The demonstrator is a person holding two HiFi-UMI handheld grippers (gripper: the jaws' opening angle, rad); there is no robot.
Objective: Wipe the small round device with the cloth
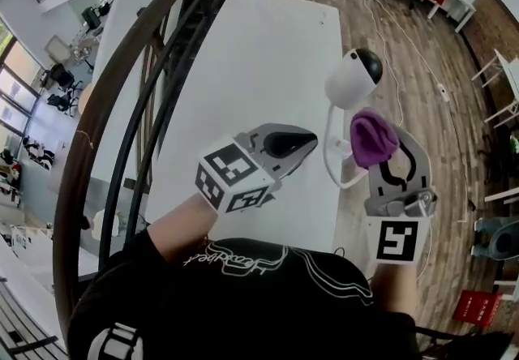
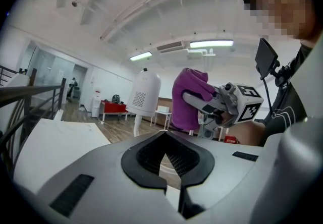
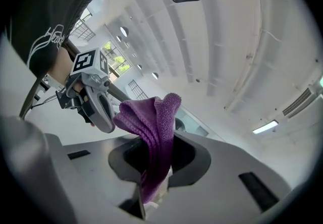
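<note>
White round device (image 1: 354, 76) perches on a thin curved stem at the table (image 1: 243, 66) edge; right gripper (image 1: 388, 162) clenched on a purple cloth (image 1: 371, 138) just beside it; left gripper (image 1: 284, 144) closed, empty; a firm wipe could topple the unbraced device.

Purple cloth (image 3: 154, 137) pinched between jaws

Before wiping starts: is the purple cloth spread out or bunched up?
Bunched up: the purple cloth stands as a folded wad clamped in the right hand-held gripper.
</note>
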